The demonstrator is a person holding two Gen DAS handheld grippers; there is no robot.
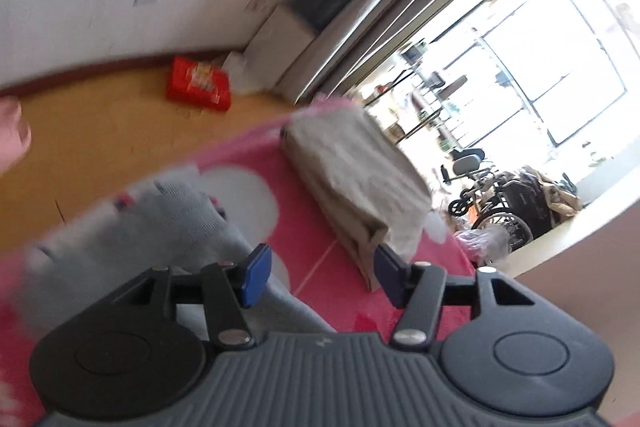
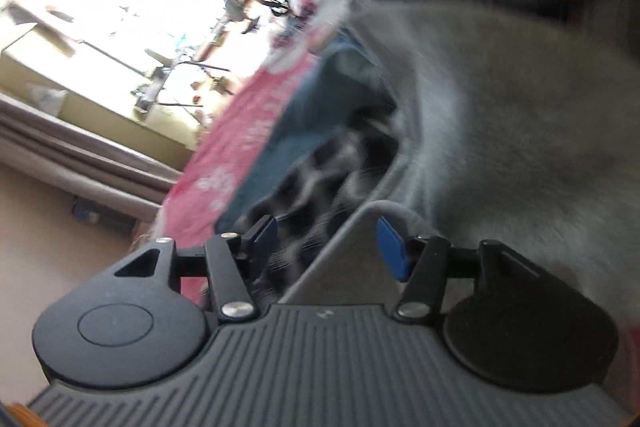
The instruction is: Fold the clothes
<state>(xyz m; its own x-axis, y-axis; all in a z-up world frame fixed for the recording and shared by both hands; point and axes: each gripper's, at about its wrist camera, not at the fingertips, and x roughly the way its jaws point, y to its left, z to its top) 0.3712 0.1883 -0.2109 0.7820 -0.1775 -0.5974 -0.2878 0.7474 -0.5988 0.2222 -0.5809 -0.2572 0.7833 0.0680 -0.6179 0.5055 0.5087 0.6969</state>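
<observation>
Pink blanket (image 1: 256, 163) with white patches: largest item, spread across the middle and lower left of the left wrist view, over an orange-brown floor (image 1: 100, 131); it serves as the working surface. Grey garment (image 2: 500, 99): fills the right half of the right wrist view, blurred, with a hemmed edge curling close by the right pad; in the left wrist view a grey knitted piece (image 1: 180, 211) lies bunched at lower left, and whether the two are one garment cannot be told. Folded beige garment (image 1: 360, 179): a neat, squared block at centre of the left wrist view, resting on the blanket, so that one piece lies as the task wants it. Dark teal cloth (image 2: 328, 95): loose heap at centre of the right wrist view, not folded. Left hand-held gripper (image 1: 320, 269): jaws spread, nothing between them, poised near the beige block's nearest corner. Right hand-held gripper (image 2: 328, 243): jaws spread, holding nothing. Red packet (image 1: 199, 87): on the floor, upper left, unrelated. Progress, as judged: partway, with one piece folded while the grey and teal cloth remain loose.
</observation>
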